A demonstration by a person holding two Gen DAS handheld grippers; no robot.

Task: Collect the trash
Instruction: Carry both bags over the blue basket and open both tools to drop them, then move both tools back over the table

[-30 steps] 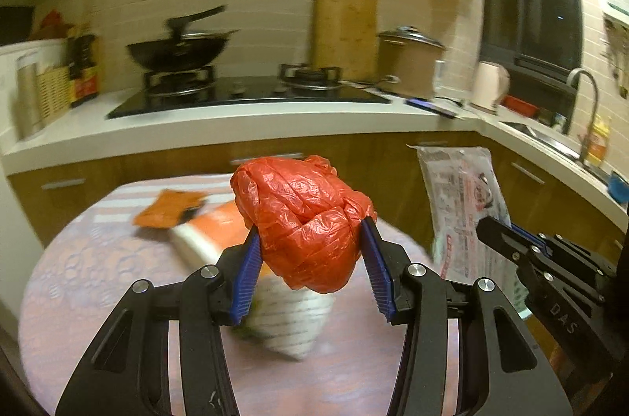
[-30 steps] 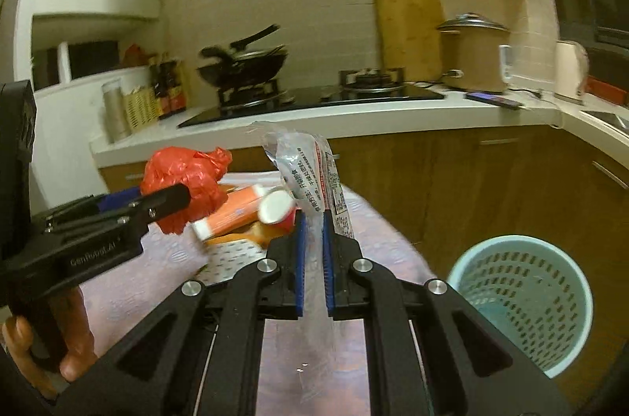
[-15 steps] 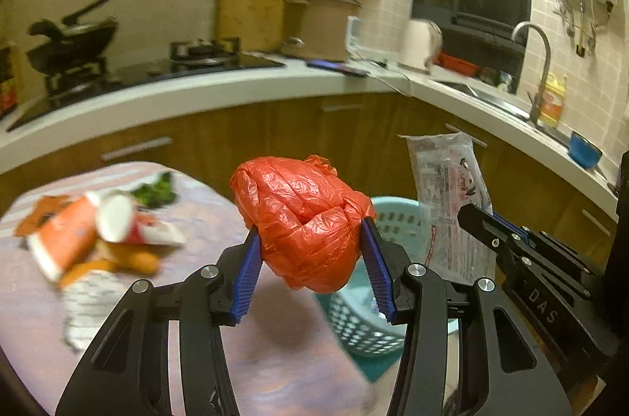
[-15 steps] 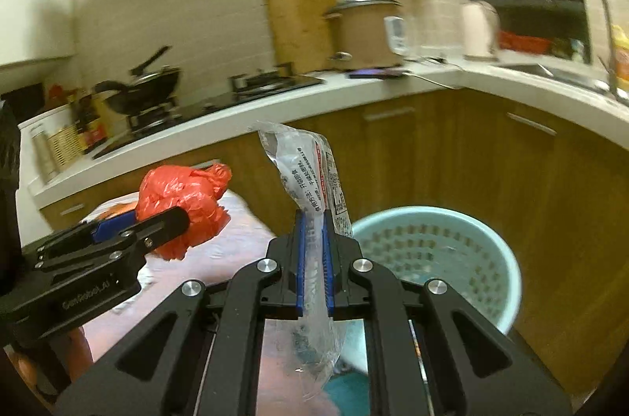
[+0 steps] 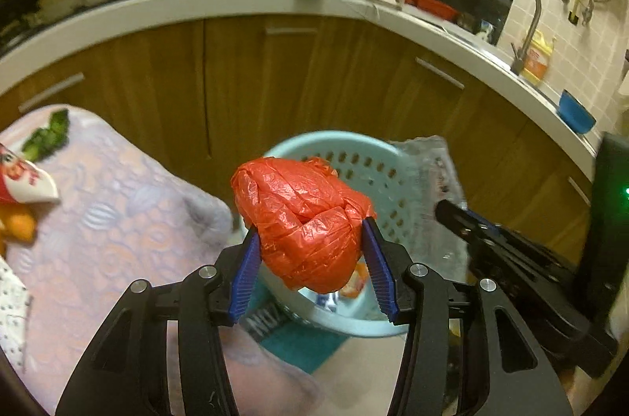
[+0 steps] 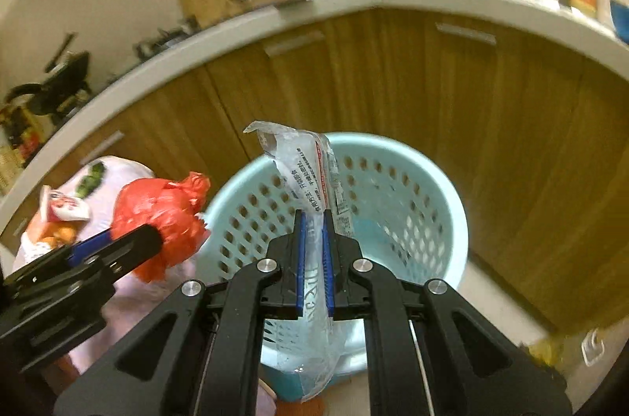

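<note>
Left gripper (image 5: 310,251): jaws at middling width, blue pads pressed on either side of a crumpled red plastic bag (image 5: 302,223); the bag bulges up and forward past the pads
Red bag, place: held in the air over the near rim of the basket, at the right edge of the cloth-covered surface; in the right wrist view it shows at the left (image 6: 161,223), just beside the basket's left wall
Right gripper (image 6: 314,251): jaws nearly closed, pinching a clear printed wrapper (image 6: 310,180); the wrapper stands up past the fingertips and also hangs down between the fingers
Wrapper, place: over the basket's mouth, near its near rim; in the left wrist view it shows blurred at the right, in front of the basket's right wall
Basket (image 6: 444,188): pale blue, perforated walls, standing on the floor in front of the wooden cabinets; some scraps lie in its bottom, not clear enough to name
Surface (image 5: 118,199): patterned pinkish cloth, left of the basket; at its far left lie a green vegetable scrap (image 5: 49,137), a red and white carton (image 5: 23,180) and something orange (image 5: 17,227)
Background: white counter with a cooker pot, a kettle and a tap; blurred
</note>
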